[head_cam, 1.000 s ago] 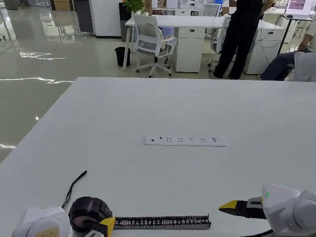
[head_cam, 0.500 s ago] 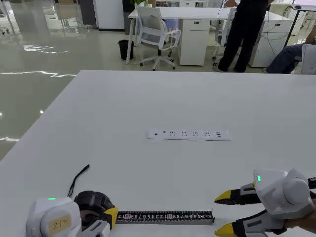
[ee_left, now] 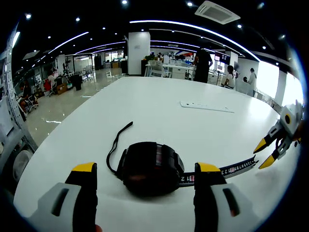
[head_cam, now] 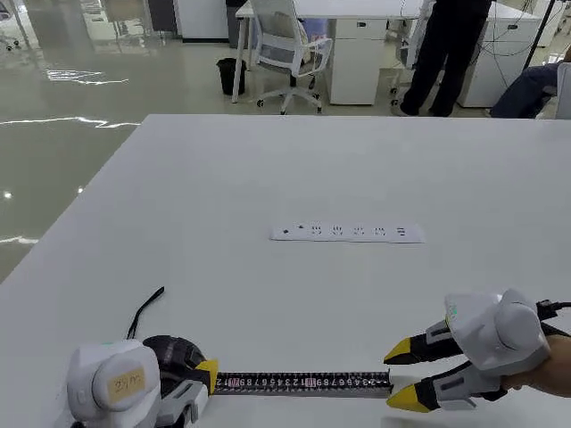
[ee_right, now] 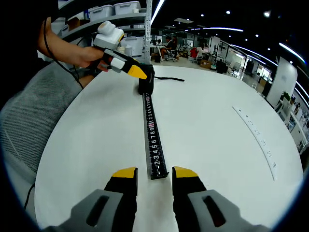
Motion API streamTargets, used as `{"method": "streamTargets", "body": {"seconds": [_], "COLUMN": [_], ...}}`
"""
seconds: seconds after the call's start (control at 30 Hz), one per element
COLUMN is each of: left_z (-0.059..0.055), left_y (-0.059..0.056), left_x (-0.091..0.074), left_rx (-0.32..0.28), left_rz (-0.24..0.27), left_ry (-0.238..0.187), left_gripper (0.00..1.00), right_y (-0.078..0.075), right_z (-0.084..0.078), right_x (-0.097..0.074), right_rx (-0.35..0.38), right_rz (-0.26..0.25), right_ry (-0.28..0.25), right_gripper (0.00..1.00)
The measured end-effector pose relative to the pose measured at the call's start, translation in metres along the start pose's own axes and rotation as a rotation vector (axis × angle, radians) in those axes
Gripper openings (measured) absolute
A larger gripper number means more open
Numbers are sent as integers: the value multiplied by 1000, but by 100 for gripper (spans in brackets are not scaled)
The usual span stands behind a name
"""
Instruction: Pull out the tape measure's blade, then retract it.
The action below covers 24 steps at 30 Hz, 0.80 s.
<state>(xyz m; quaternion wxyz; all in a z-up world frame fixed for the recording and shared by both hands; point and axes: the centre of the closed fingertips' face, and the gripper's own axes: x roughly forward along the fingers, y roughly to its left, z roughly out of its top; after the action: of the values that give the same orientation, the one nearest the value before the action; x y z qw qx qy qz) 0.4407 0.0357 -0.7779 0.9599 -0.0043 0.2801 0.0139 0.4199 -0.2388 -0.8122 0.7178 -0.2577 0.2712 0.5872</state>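
The black tape measure case (head_cam: 171,355) lies near the table's front left, its blade (head_cam: 303,383) drawn out flat to the right. In the left gripper view the case (ee_left: 150,166) sits between the jaws of my left gripper (ee_left: 147,169), which stands open with a gap on each side. My left gripper (head_cam: 187,390) is at the bottom left of the head view. My right gripper (head_cam: 400,374) is open, its yellow tips above and below the blade's end. In the right gripper view the blade's hook end (ee_right: 158,173) lies between the open jaws of my right gripper (ee_right: 155,174), untouched.
A white power strip (head_cam: 348,233) lies mid-table, beyond the blade. The case's black wrist strap (head_cam: 144,312) trails to the left. The white table (head_cam: 285,169) runs far ahead. Past it stand an office chair (head_cam: 281,49), desks and a person (head_cam: 446,45).
My right gripper has come in from the right and opened around the blade's end. My left gripper has risen into view at the case. The head camera has tilted down.
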Motion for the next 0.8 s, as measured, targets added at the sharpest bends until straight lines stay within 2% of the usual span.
{"method": "streamTargets", "body": {"seconds": [0.4, 0.8], "left_z": [-5, -7], "left_y": [1, 1], "left_x": [6, 8], "left_rx": [-9, -8], "left_rz": [18, 30], "left_ry": [12, 12], "left_gripper": [77, 75], "right_y": [-2, -2], "right_z": [-8, -9], "right_x": [10, 14], "right_rx": [-76, -85], "right_rz": [63, 76], "right_ry": [30, 14], "right_gripper": [19, 15]}}
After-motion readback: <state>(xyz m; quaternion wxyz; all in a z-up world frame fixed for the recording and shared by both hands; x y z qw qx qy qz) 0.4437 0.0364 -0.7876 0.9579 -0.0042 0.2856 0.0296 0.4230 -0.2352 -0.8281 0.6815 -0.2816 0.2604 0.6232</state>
